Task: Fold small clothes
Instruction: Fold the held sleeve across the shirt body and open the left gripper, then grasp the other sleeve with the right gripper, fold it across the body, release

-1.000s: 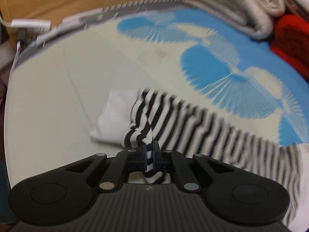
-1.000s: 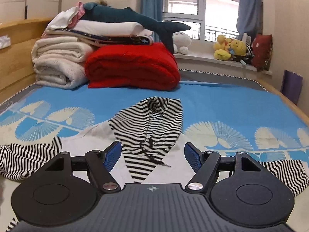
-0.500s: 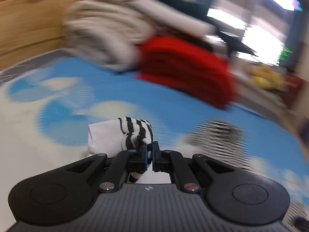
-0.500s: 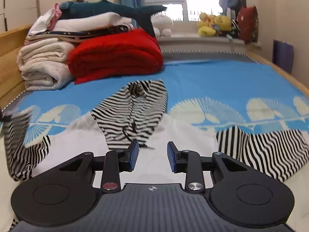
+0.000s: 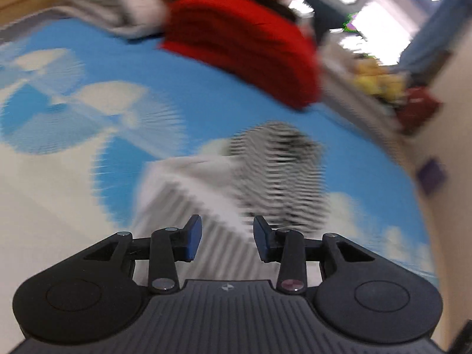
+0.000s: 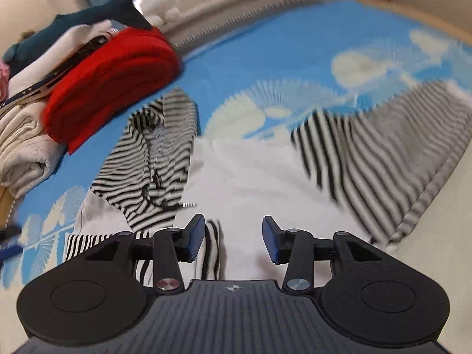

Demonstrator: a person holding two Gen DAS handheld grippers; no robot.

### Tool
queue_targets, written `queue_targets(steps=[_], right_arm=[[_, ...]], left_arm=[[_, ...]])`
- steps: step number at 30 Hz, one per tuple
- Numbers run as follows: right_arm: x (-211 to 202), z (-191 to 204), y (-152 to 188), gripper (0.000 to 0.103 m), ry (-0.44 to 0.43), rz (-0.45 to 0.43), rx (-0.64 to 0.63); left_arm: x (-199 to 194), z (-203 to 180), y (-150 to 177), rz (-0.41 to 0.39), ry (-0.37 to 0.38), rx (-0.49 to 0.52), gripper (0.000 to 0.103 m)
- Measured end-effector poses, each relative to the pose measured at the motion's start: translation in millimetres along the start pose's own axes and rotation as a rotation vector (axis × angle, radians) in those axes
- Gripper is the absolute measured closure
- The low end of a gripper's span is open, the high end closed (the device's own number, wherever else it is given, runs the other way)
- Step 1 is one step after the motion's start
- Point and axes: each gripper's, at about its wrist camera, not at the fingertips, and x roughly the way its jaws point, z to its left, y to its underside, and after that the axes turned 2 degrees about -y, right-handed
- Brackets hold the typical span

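Blue bedding [image 6: 280, 59] printed with cream fan shapes covers the bed under both my cameras, woven and flat, with a window and soft toys blurred beyond it. On it lies the hoodie [image 6: 250, 183]: soft white body, black-and-white striped hood [image 6: 159, 159] spread flat with a drawcord across it, one striped sleeve [image 6: 383, 159] out to the right, another striped piece folded in on the white body just ahead of my right tool [image 6: 233, 237]. That tool hovers over the white cloth, jaws moderately apart, holding nothing. My left tool [image 5: 227, 237] is likewise parted and empty, above the hoodie [image 5: 206, 194], which is badly smeared in this view. At the bed's head sit a thick red blanket [image 6: 109, 88], folded cream quilts [image 6: 23, 141] and a dark plush shark [image 6: 97, 14].
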Motion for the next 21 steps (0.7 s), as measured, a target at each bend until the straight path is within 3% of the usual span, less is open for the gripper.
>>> queue_targets(steps=[3,6,12,14,16,17,20,21], right_arm=[[21.2,12.4,11.2,0.054,-0.037,0.080,-0.029],[38.8,47.9,32.0,0.050,-0.027,0.147,-0.225],[55.4,105.7,70.8,0.045,0.003,0.169,-0.611],[61.7,106.5,70.7,0.050,0.031,0.177,-0.599],[63.9,101.5,62.0,0.072,0.037,0.166,-0.540],[61.5,97.2,55.3,0.100,0.027,0.147,-0.498],[30.5,77.1,24.3,0.099,-0.052,-0.036,-0.256],[12.8,68.8,13.4,0.099,-0.086,-0.135,-0.177]], left_arm=[[5.4,14.9,-5.7,0.018,-0.064,-0.036,0.061],[4.5,24.1,-13.5,0.026,-0.091,-0.039,0.061],[4.5,61.4,-13.9,0.067,-0.110,-0.072,0.061],[8.2,68.4,-12.6,0.083,-0.112,-0.085,0.061],[9.5,71.5,-14.0,0.089,-0.116,-0.091,0.061],[10.0,72.5,-14.8,0.090,-0.118,-0.092,0.061],[8.2,75.1,-16.7,0.087,-0.119,-0.097,0.061],[8.2,75.2,-16.7,0.086,-0.118,-0.097,0.061]])
